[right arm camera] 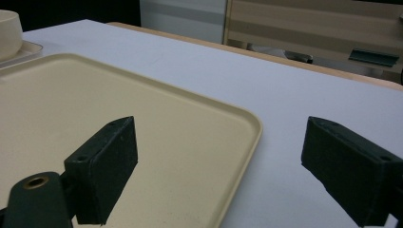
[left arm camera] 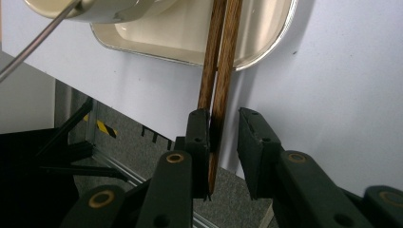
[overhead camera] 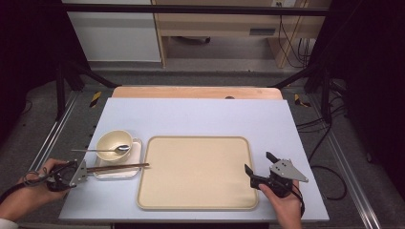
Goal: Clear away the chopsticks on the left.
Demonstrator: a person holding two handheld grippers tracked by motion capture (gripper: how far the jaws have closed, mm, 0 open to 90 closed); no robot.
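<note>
I have the left gripper (left arm camera: 223,128) at the near end of the chopsticks (overhead camera: 117,167), at about 8 o'clock on the table (overhead camera: 200,114). The pair lies flat, its long axis running from 9 to 3 o'clock: handle ends toward my left gripper, tips just over the left rim of the tray (overhead camera: 198,206), with the middle bridging the small dish (overhead camera: 114,174) that carries the bowl (overhead camera: 113,142) and spoon (overhead camera: 101,150).

In the left gripper view the jaws stand narrowly apart around the sticks (left arm camera: 219,71). One jaw touches a stick; the other leaves a clear gap, so there is no grip yet.

I judge them light, stiff, smooth wood, likely to roll or scissor apart. I would pinch both together across their width, a little in from the butt ends, and keep them level.

My right gripper (overhead camera: 260,164) rests at 4 o'clock beside the tray, jaws wide and empty.
</note>
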